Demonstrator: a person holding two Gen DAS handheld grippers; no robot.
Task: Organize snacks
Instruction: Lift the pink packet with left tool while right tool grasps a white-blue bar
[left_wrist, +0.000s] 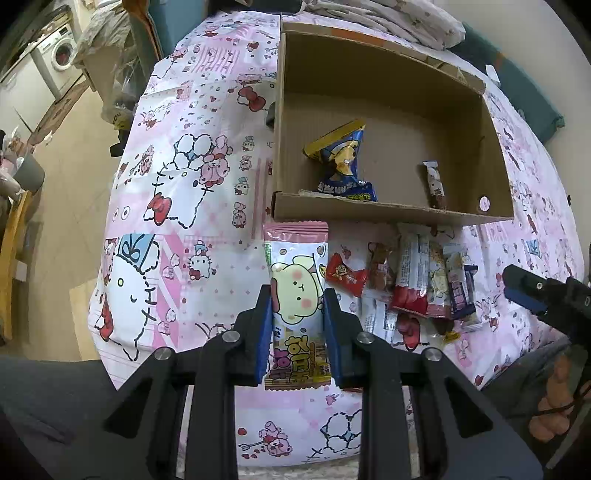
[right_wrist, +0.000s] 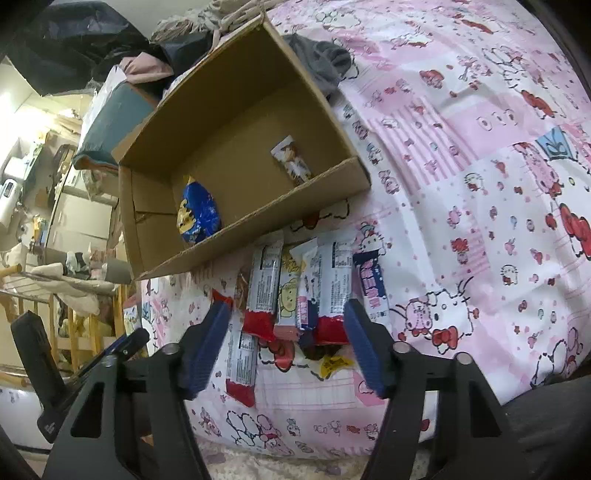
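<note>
My left gripper (left_wrist: 297, 295) is shut on a pink snack pack (left_wrist: 295, 258) with a yellow cartoon dog, held above the bedcover just in front of the cardboard box (left_wrist: 388, 212). Inside the box lie a blue chip bag (left_wrist: 343, 162) and a small brown bar (left_wrist: 436, 184). In the right wrist view my right gripper (right_wrist: 286, 306) stands open low over a pile of several wrapped bars (right_wrist: 295, 288) in front of the box (right_wrist: 258, 221). The pile sits between its blue pads, and neither pad presses on a wrapper. The chip bag (right_wrist: 197, 214) and the bar (right_wrist: 291, 160) show there too.
Everything rests on a pink cartoon-print bedcover (left_wrist: 177, 206). Folded bedding (left_wrist: 388, 18) lies beyond the box, and a grey cloth (right_wrist: 321, 62) lies beside its far corner. The bed edge drops to the floor at the left, with a washing machine (left_wrist: 61, 51) further off.
</note>
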